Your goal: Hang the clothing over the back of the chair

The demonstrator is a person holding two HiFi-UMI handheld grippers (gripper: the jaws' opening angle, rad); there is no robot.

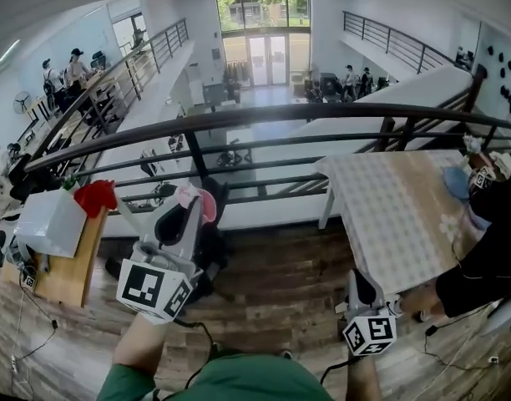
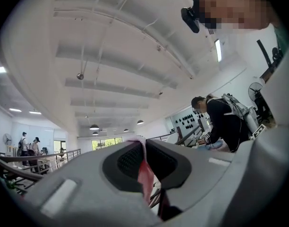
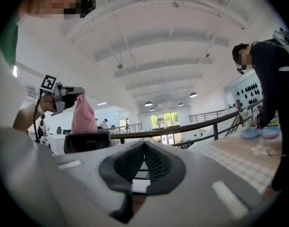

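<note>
In the head view, the left claw (image 1: pixel 189 211) reaches out over a black chair (image 1: pixel 212 253) and is clamped on a small pink piece of clothing (image 1: pixel 207 205). The clothing bunches at the claw's tip, right above the chair and on the side toward the railing (image 1: pixel 264 115). The right claw (image 1: pixel 361 284) is well off to the right of the chair, by the near corner of the checked tabletop (image 1: pixel 389 224), so the left hand is plainly the nearer one. In the left gripper view, the pads are pressed together on a thin fold of the pink clothing (image 2: pixel 145 174), which hangs down between them, but the chair itself cannot be seen there. In the right gripper view, the right claw (image 3: pixel 144 148) has its pads meeting at the tips with nothing between them. Beyond it, the clothing (image 3: pixel 83 117) hangs as a long, upright drape from the left claw (image 3: pixel 77 94), straight above the top edge of the chair back (image 3: pixel 87 142). Its lower hem is at or just above that edge, and whether it touches cannot be told. Judged from this, the hanging needs the drape lowered straight down across the back, which runs crosswise under it.
</note>
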